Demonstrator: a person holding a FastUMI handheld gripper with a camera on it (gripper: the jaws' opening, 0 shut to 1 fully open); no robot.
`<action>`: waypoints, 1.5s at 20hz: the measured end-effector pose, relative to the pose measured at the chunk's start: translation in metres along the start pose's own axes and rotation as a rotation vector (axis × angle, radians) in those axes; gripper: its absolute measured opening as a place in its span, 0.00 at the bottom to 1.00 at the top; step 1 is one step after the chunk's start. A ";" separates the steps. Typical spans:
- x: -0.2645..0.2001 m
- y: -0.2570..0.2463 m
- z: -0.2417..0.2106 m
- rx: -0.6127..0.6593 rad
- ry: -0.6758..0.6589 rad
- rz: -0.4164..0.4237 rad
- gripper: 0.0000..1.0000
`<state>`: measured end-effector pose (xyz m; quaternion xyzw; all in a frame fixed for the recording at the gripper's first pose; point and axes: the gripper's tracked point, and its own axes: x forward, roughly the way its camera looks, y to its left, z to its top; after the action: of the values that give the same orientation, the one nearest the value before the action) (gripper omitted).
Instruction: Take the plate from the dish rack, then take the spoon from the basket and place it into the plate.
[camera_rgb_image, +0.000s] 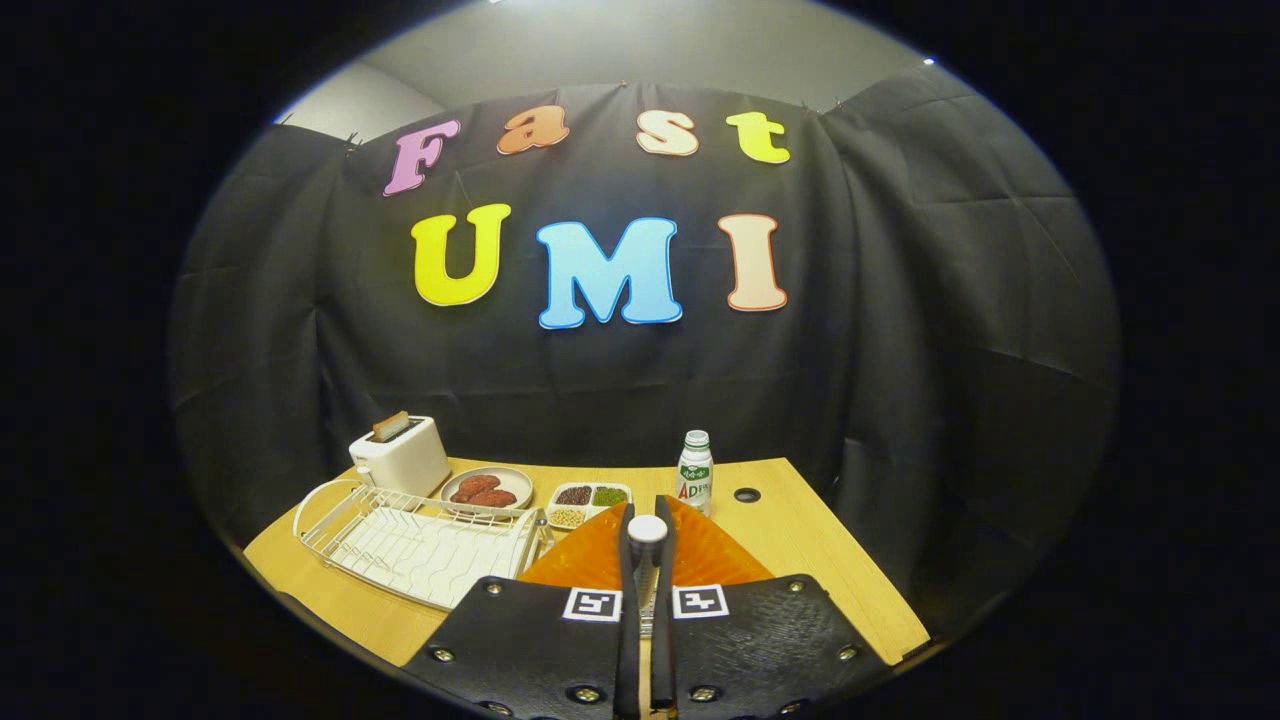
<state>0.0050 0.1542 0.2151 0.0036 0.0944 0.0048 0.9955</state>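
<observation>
The wooden table (800, 540) spans the lower part of the gripper view, running back to the black cloth wall. On it, at about ten o'clock from the fingertips, sits the white wire dish rack (420, 545), its slots bare of any plate. Next in size is the orange plate (700, 555), lying flat on the table just ahead of and beneath the fingers, at twelve o'clock, its ribbed rim fanning out on both sides of them. Farther back, at about ten o'clock and beyond the rack, stands a white toaster (402, 458) with a slice of bread (390, 426) sticking up from its slot. Just beside the toaster, at eleven o'clock from the tips, rests a round dish (487, 487) holding reddish-brown pieces of food. Beside that is a small white divided tray (589, 504) with dark, green and pale fillings in separate compartments. At one o'clock, behind the plate's far rim, a small bottle (695, 472) with a white cap stands upright. The gripper (646, 535) has its jaws drawn nearly together, clamping the spoon (647, 529), whose pale rounded end shows between the fingertips, directly over the orange plate.
</observation>
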 end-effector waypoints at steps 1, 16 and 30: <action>-0.004 0.002 -0.003 -0.001 0.006 -0.005 0.05; -0.033 0.061 -0.064 -0.006 0.110 -0.024 0.05; -0.002 0.137 -0.120 0.001 0.216 0.094 0.05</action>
<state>-0.0209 0.2915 0.0986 0.0080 0.2009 0.0520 0.9782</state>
